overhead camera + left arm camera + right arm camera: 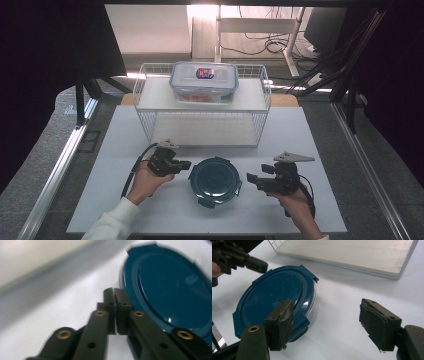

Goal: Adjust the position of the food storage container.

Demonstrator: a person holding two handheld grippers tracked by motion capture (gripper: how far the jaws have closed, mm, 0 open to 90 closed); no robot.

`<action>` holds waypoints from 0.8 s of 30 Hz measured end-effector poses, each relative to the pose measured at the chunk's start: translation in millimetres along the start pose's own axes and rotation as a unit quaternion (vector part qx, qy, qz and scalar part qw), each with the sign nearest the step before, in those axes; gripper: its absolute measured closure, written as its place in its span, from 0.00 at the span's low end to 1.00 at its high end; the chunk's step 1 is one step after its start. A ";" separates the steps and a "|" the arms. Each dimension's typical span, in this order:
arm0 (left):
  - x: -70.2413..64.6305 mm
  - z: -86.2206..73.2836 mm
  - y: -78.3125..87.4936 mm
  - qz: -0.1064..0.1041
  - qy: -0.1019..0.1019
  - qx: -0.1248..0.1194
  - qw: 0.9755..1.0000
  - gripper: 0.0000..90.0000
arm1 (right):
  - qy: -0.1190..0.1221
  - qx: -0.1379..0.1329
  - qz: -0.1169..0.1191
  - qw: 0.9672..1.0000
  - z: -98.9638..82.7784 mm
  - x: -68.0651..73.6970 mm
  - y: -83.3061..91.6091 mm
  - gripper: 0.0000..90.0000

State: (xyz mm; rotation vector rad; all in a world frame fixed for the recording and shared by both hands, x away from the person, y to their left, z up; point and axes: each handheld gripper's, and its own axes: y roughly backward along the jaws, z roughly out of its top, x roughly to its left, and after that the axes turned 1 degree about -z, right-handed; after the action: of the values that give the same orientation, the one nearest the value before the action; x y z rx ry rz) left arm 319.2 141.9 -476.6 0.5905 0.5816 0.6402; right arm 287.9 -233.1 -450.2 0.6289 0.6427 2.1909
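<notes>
Right now a round food container with a dark teal clip-on lid [215, 181] sits flat near the front middle of the white table [310, 150], between the two hand-held grippers, lid on

Left gripper [186, 164] is held in the person's left hand [145, 181], jaws pointing right toward the container's left rim, tips just beside it, touching or not I cannot tell. In the left gripper view its jaws stand nearly together with only a thin slit between the pads [110, 305], nothing between them, and the teal lid [170, 290] lies just to the right of the tips. That frame is a bit blurred

Right gripper [251, 178] is held in the right hand [298, 206], jaws pointing left at the container's right side, a small gap apart from it. In the right gripper view its jaws stand wide apart, worn pads [284, 317] facing each other, empty; the container [274, 300] lies ahead and left, partly behind the left-hand pad, and the other gripper [259, 265] shows at top left over the far rim

Behind the container stands a white wire rack [145, 120] with a shelf; on top of it rests a clear rectangular lidded box [204, 82] with a red and blue label, well apart from the round container
</notes>
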 end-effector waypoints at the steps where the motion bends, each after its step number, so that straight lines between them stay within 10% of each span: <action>1: -2.0 -1.0 9.0 0.015 0.012 0.001 1.000 0.82 | -0.001 -0.002 0.001 1.000 0.0 0.4 1.1 0.29; 7: -14.5 -8.4 31.7 0.028 0.031 -0.017 0.999 0.38 | -0.001 -0.005 -0.003 1.000 0.0 0.7 2.2 0.28; 24: -25.3 -33.2 76.3 0.028 0.053 -0.047 0.997 0.19 | -0.009 -0.008 0.005 1.000 -9.0 9.2 9.3 0.25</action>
State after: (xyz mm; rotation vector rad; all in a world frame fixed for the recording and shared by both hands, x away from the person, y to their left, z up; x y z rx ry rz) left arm 252.4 185.1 -441.4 0.4873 0.6322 0.7509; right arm 272.1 -233.7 -449.2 0.6437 0.6133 2.1953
